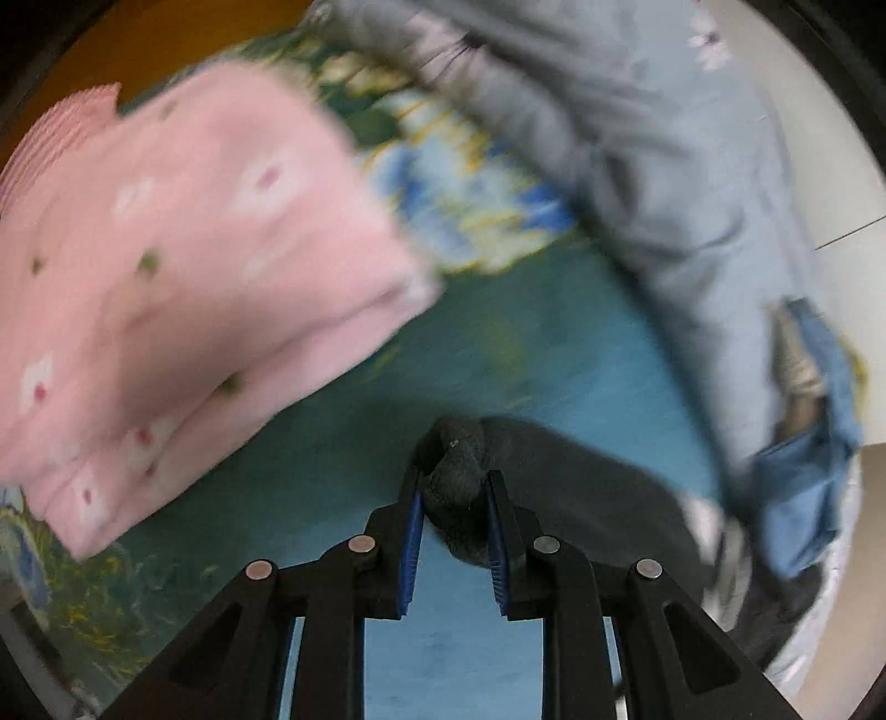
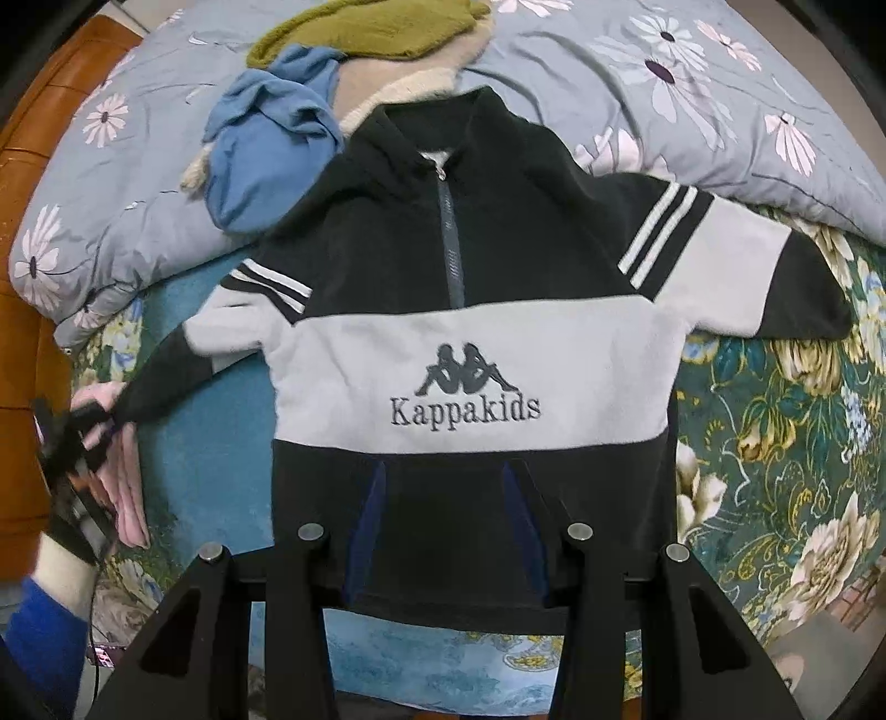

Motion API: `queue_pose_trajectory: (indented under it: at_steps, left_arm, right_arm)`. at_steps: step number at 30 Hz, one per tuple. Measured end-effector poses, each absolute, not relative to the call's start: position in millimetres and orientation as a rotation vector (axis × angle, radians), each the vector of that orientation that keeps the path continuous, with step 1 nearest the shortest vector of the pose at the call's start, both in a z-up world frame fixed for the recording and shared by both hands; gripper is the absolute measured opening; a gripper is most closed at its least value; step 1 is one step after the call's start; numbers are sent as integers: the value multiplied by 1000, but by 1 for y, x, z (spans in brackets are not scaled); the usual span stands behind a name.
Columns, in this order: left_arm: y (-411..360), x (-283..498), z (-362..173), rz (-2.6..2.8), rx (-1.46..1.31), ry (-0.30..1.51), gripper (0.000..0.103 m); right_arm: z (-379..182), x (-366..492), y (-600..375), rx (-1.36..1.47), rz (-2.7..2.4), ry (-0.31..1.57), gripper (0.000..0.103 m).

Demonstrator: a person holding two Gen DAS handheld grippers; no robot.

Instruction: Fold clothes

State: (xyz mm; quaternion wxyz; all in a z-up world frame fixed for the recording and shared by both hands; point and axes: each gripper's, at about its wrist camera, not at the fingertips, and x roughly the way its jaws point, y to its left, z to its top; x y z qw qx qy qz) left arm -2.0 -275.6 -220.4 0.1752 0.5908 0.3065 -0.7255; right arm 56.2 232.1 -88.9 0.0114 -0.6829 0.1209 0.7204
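Note:
A black and grey hooded top (image 2: 470, 343) printed "Kappakids" lies flat, front up, on the bed. My right gripper (image 2: 446, 471) points straight down over its black hem. The jaws stand apart, and the fabric between them is flat and unbunched. My left gripper (image 1: 457, 482) is shut on the black cuff (image 1: 454, 443) of the top's left sleeve, which bulges between the blue pads. In the right wrist view the left gripper (image 2: 97, 423) is at the far left, with that sleeve (image 2: 160, 376) stretched out toward it.
A folded pink garment (image 1: 183, 266) lies beside the left gripper. A grey flowered quilt (image 2: 692, 111) is bunched along the far side, with blue (image 2: 266, 149), olive (image 2: 376, 33) and beige clothes heaped on it. The floral bedsheet (image 2: 775, 415) extends right. A gloved hand (image 2: 66, 531) holds the left gripper.

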Motion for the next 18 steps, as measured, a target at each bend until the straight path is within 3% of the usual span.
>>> queue_pose_trajectory:
  at_steps: [5, 10, 14, 18]
  left_arm:
    - [-274, 38, -258, -1942, 1824, 761, 23]
    - [-277, 50, -264, -1899, 1799, 879, 23]
    - [-272, 25, -225, -2069, 1723, 871, 21]
    - [-269, -25, -149, -2377, 1564, 888, 21]
  right_arm:
    - [-93, 56, 234, -2133, 2223, 399, 45]
    - [-96, 50, 230, -2144, 2221, 377, 45]
    - [-100, 46, 226, -2152, 2217, 368, 45]
    - [-99, 41, 223, -2150, 2226, 359, 45]
